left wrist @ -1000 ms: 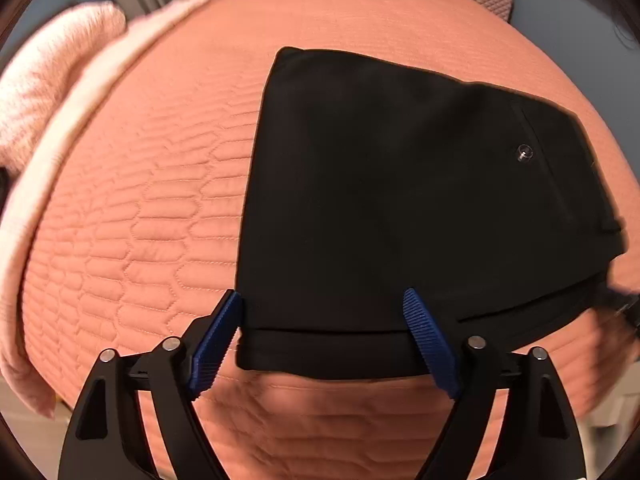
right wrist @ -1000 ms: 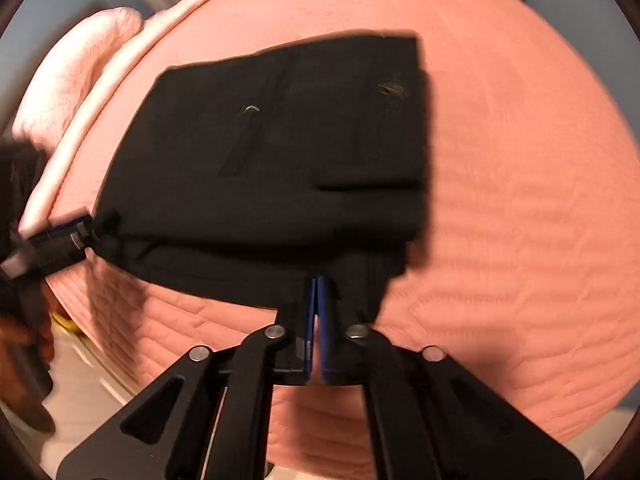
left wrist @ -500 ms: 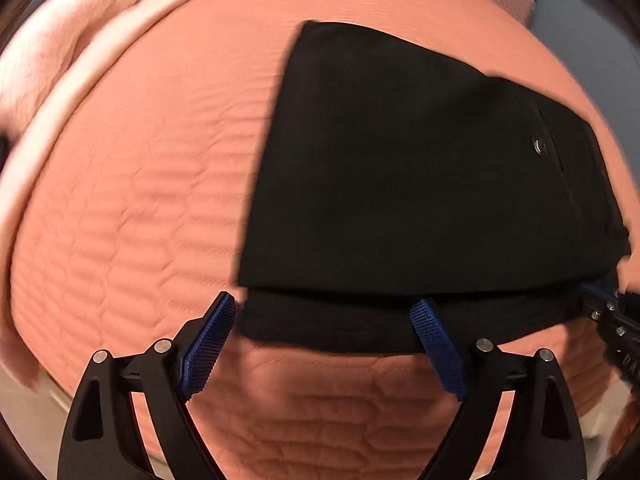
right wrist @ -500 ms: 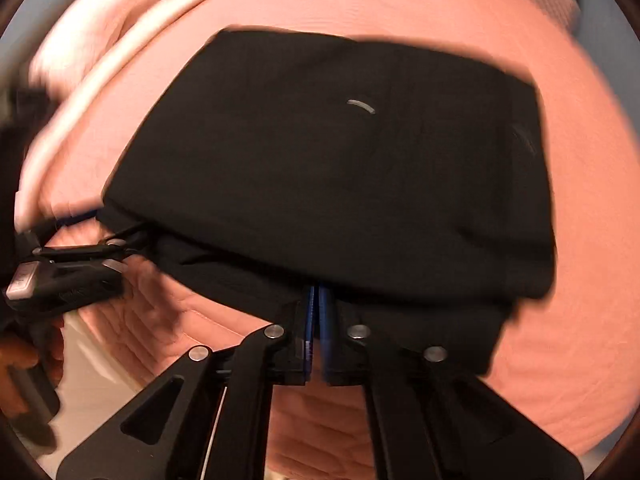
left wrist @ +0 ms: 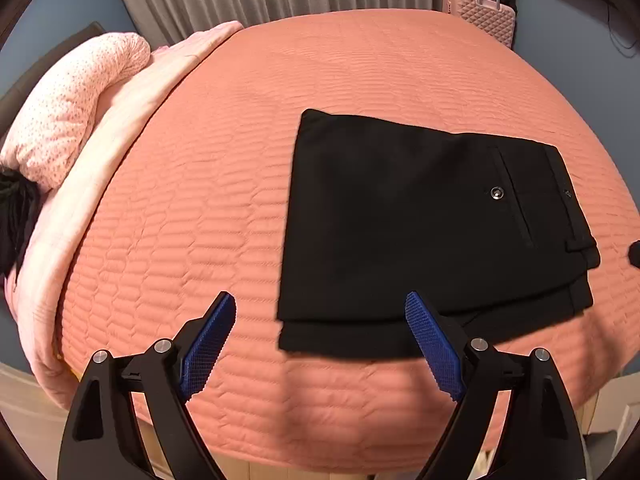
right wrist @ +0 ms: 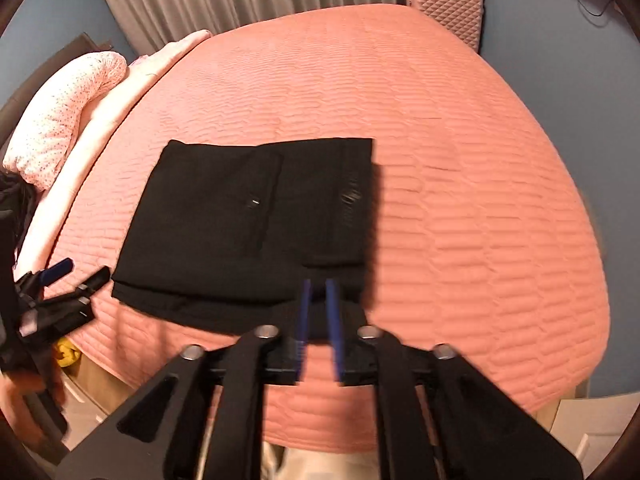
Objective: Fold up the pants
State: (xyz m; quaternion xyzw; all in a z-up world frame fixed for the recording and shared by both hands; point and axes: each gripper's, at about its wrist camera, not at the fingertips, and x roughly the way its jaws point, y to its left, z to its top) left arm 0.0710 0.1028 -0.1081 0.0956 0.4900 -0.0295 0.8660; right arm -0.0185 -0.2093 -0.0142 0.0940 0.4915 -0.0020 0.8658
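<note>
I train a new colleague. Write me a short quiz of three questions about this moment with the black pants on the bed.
1. True or false: the left gripper is clamped on the pants.
2. Multiple choice: what stands past the far corner of the bed? A) a pink suitcase B) a wooden chair C) a floor lamp
3. Fill in: the metal button sits on the ____ layer of the folded pants.

Key
1. False. Its jaws stand wide apart, with no cloth between them.
2. A, the pink suitcase.
3. Top. The right gripper, with a narrow gap between its fingers, holds no cloth either.
</note>
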